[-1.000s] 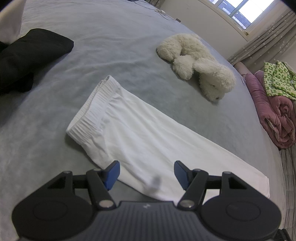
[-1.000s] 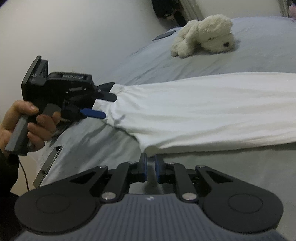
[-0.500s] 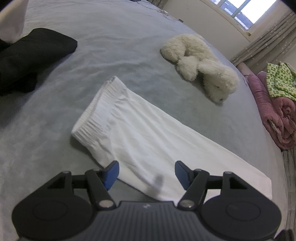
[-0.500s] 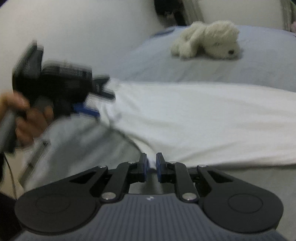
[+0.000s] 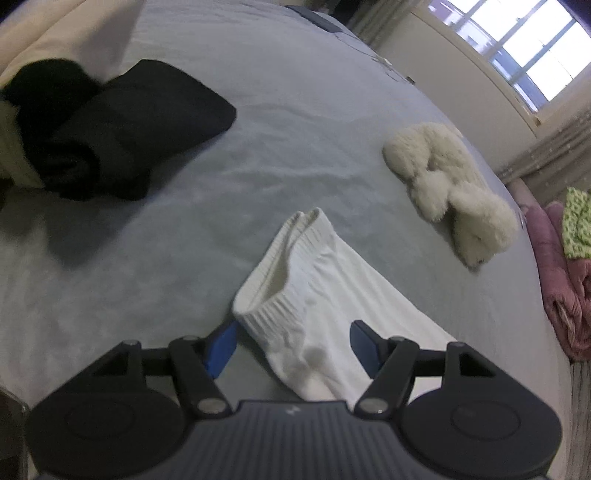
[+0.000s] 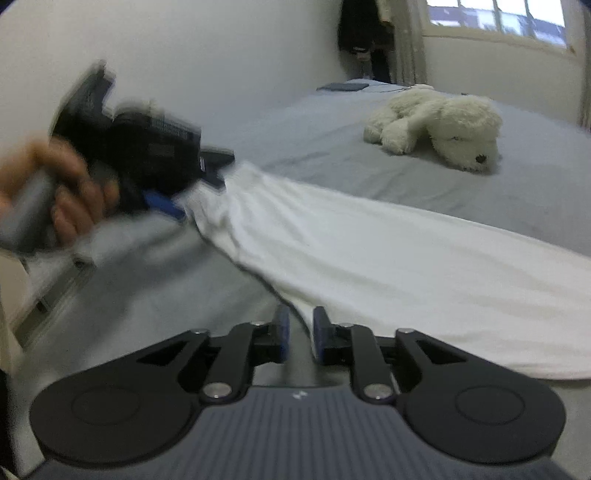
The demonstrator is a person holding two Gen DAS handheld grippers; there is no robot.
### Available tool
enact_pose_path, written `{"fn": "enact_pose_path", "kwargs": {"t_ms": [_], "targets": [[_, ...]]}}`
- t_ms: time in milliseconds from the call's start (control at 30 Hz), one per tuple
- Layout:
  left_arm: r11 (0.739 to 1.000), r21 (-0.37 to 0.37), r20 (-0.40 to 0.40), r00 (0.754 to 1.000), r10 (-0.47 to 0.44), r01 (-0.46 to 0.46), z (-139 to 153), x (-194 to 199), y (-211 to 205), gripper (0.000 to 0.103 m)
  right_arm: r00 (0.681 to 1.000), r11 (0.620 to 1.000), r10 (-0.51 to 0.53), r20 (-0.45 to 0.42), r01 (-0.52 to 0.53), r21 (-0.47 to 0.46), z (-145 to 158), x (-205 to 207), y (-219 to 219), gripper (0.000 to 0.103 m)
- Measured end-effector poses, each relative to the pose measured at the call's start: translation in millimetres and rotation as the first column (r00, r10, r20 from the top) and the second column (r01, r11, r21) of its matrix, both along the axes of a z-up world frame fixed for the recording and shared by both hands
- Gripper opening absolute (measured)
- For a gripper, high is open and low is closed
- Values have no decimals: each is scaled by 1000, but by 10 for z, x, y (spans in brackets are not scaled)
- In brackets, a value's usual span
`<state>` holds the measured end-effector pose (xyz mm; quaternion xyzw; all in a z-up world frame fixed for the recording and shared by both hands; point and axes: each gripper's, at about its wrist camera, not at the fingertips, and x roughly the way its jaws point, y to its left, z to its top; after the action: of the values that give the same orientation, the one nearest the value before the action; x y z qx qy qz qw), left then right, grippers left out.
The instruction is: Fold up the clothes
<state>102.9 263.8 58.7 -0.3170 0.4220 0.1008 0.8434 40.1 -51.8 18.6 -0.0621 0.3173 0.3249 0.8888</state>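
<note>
Lying on a grey bed [image 5: 258,110], white trousers [image 5: 314,295] were straddled at the waistband by the open L hand-held gripper [image 5: 290,341]; R hand-held gripper [image 6: 299,334] jaws were opening off the fabric.

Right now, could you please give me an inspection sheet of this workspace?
Surface: grey bed cover, lightly wrinkled.
Job's things: white trousers lying long across the bed, waistband bunched up and gaping.
Clutter: black clothes piled at the far left; white plush dog; pink bedding beside the bed.
Grippers: left gripper open astride the waistband end; right gripper opening, the trousers' edge between its pads.
Cables: thin cable at the bed's far end.
Surroundings: white wall, window, curtains.
</note>
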Motion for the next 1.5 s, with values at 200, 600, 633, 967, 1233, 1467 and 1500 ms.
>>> {"fn": "enact_pose_path", "kwargs": {"t_ms": [200, 600, 633, 967, 1233, 1467, 1500], "targets": [[1000, -3, -20, 1000, 10, -10, -109, 41, -50, 69, 996, 993, 43, 80, -34, -110, -137, -162, 18, 41], [994, 17, 50, 993, 106, -107, -173, 30, 117, 13, 979, 975, 82, 187, -39, -221, -8, -220, 79, 5], [993, 17, 55, 992, 113, -114, -165, 28, 120, 12, 977, 975, 85, 196, -42, -218, 31, -235, 66, 5], [992, 43, 37, 992, 119, -120, -182, 56, 144, 12, 971, 938, 173, 165, -111, -328, -193, -219, 170, 7], [992, 22, 36, 991, 127, -128, -175, 39, 150, 13, 979, 961, 135, 154, -91, -262, -123, -251, 87, 6], [995, 11, -2, 996, 94, -94, -182, 71, 140, 30, 983, 972, 96, 159, -57, -229, -152, -296, 114, 16], [996, 8, -7, 996, 94, -94, -167, 69, 140, 33, 984, 977, 81, 158, -47, -206, -125, -299, 67, 17]]}}
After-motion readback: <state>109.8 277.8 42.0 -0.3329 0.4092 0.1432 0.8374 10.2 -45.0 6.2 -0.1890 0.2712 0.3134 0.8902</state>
